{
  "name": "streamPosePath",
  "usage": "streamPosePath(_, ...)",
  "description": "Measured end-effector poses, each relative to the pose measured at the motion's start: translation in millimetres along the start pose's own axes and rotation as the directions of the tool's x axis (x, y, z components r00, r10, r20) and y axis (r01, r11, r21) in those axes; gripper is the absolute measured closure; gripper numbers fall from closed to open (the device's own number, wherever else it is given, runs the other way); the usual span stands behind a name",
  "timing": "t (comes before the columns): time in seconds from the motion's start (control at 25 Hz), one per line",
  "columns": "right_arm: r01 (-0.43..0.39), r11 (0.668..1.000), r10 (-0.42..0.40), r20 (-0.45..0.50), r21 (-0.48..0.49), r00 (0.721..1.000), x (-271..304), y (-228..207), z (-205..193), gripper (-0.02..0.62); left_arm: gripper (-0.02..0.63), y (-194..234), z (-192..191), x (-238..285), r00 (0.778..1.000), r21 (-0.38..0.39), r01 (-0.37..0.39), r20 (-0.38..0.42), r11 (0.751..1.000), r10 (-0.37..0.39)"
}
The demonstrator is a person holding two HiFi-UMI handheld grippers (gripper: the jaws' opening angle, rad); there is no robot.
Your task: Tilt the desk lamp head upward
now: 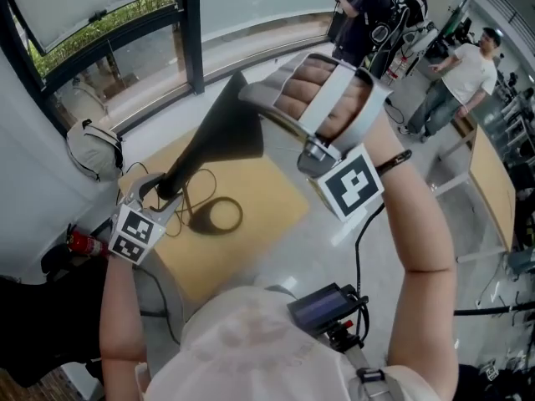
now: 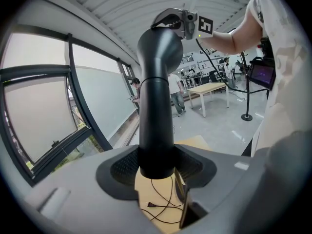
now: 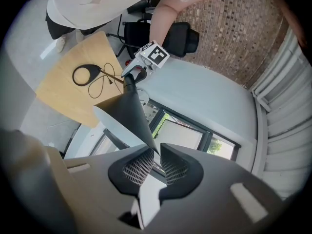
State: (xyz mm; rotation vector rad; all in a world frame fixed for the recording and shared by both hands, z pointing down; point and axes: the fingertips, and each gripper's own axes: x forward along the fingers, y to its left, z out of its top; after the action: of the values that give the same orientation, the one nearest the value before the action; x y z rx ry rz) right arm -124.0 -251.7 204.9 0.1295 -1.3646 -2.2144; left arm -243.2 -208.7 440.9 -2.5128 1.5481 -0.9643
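A black desk lamp is lifted off the wooden desk (image 1: 267,190). Its ring-shaped base (image 1: 219,215) and its cable lie on the desk top. My left gripper (image 1: 155,192) is shut on the lamp's round stem (image 2: 156,106), which fills the gap between the pads of that left gripper (image 2: 156,172). The cone-shaped shade (image 1: 230,128) flares up and to the right. My right gripper (image 1: 249,97) is at the shade's upper rim. In the right gripper view the thin rim of the shade (image 3: 126,113) runs into the narrow gap of the right gripper (image 3: 157,156), jaws nearly together on it.
Tall window frames (image 1: 192,32) stand just behind the desk. A pale bag (image 1: 92,149) hangs at the left. Several people (image 1: 368,15) stand at the back right near white tables (image 1: 489,174). A black office chair (image 3: 146,35) stands by the desk.
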Motion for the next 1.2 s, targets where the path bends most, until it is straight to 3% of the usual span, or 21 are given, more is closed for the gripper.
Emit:
streamPosePath(0.24, -0.002, 0.999, 0.002, 0.003, 0.038, 1.000, -3.0, 1.9, 3.6, 0.521, 0.353, 1.4, 4.9, -3.4, 0.999, 0.008, 0.003, 0.050, 1.000, -0.004)
streamPosePath(0.48, -0.005, 0.997, 0.008, -0.048, 0.072, 0.999, -24.7, 2.2, -0.2, 0.486, 0.353, 7.7, 16.1, -33.2, 0.988, -0.034, -0.058, 0.145, 0.998, 0.062)
streamPosePath(0.6, 0.016, 0.985, -0.003, -0.073, 0.171, 0.997, -37.1, -1.5, -2.8, 0.492, 0.353, 7.2, 15.1, -50.1, 0.970, -0.111, -0.074, 0.221, 0.991, 0.097)
streamPosePath(0.72, 0.056, 0.947, -0.026, -0.099, 0.317, 0.995, -53.4, -6.6, -1.0, 0.509, 0.356, -1.8, 11.2, -68.2, 0.943, -0.216, -0.076, 0.301, 0.973, 0.140)
streamPosePath(0.8, 0.070, 0.897, -0.022, -0.115, 0.436, 0.993, -70.7, -0.8, 6.2, 0.523, 0.373, -14.9, 5.3, -81.1, 0.931, -0.278, -0.066, 0.328, 0.958, 0.159)
streamPosePath(0.88, 0.089, 0.826, -0.018, -0.132, 0.557, 0.991, -94.7, 11.5, 15.4, 0.542, 0.406, -31.4, 0.6, -90.7, 0.923, -0.326, -0.044, 0.348, 0.944, 0.164)
streamPosePath(1.04, 0.187, 0.665, -0.138, -0.127, 0.723, 0.982, -110.5, 11.4, 18.8, 0.581, 0.470, -26.3, 12.2, -91.2, 0.880, -0.364, -0.029, 0.432, 0.931, 0.196)
streamPosePath(1.08, 0.186, 0.620, -0.148, -0.120, 0.762, 0.982, -108.6, 13.9, 24.0, 0.581, 0.479, -27.8, 11.4, -92.0, 0.879, -0.370, -0.016, 0.438, 0.929, 0.190)
streamPosePath(1.2, 0.130, 0.493, -0.069, -0.111, 0.860, 0.991, -113.2, 46.8, 51.3, 0.581, 0.541, -51.0, -0.7, -94.1, 0.901, -0.377, 0.033, 0.413, 0.926, 0.136)
